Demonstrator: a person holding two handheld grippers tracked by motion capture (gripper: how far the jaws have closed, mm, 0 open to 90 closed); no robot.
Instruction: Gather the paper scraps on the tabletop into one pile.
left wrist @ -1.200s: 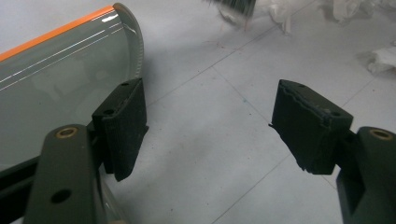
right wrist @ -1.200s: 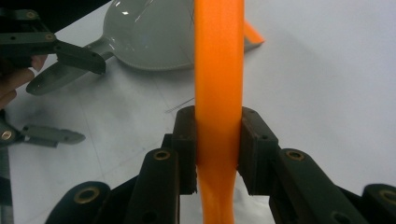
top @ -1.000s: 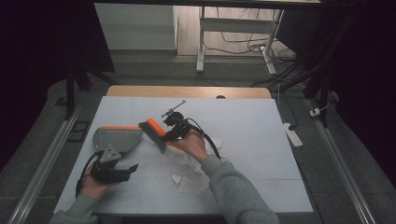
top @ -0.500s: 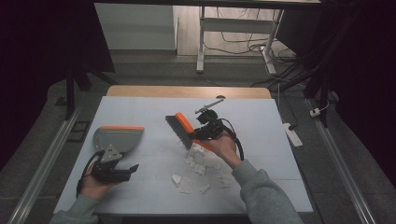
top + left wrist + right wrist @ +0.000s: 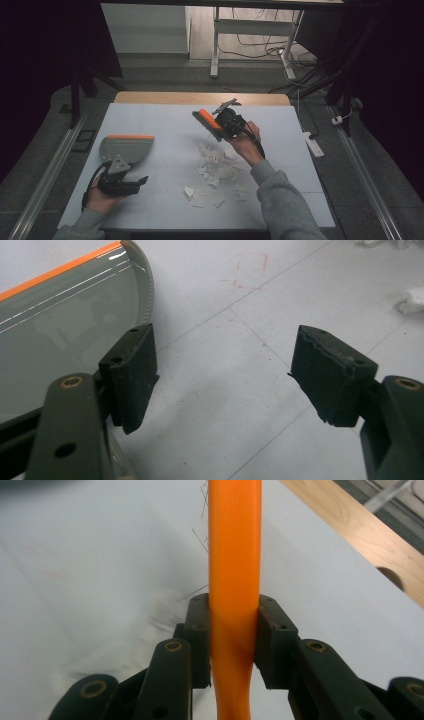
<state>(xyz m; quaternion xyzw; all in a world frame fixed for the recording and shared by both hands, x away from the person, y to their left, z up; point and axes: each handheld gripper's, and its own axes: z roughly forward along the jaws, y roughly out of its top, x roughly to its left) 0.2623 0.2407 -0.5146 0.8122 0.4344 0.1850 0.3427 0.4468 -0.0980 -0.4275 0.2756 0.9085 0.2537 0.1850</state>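
My right tongs (image 5: 234, 635) are clamped on the orange brush (image 5: 209, 123), raised beyond the paper scraps (image 5: 216, 167). My left tongs (image 5: 225, 372) gape apart beside the grey dustpan (image 5: 125, 147) on the worktop (image 5: 165, 117).

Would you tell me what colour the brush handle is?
Orange; the brush handle shows best in the right gripper view.

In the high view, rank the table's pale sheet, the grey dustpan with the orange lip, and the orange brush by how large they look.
1. The pale sheet covering the table, by far the largest.
2. The grey dustpan with the orange lip.
3. The orange brush, held in the right gripper; it is raised and angled, so it may look shorter.
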